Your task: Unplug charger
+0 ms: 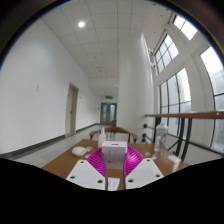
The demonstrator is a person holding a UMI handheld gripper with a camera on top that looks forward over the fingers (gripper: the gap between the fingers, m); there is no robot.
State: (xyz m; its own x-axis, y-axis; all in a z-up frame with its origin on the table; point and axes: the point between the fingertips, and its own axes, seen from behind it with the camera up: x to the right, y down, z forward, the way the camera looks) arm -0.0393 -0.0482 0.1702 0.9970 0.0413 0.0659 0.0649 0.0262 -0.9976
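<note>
A white boxy charger (pixel 113 151) stands between my two fingers, with the magenta pads (pixel 98 162) pressed against both of its sides. My gripper (pixel 113 165) is shut on it and holds it up above a brown wooden table (pixel 62 159). No cable or socket shows around the charger.
A long corridor with white walls and a door (pixel 72 108) lies ahead. Tall windows (pixel 180 95) with a wooden rail run along the right. A small white object (pixel 80 150) lies on the table to the left. Chairs (pixel 118 132) stand beyond the table.
</note>
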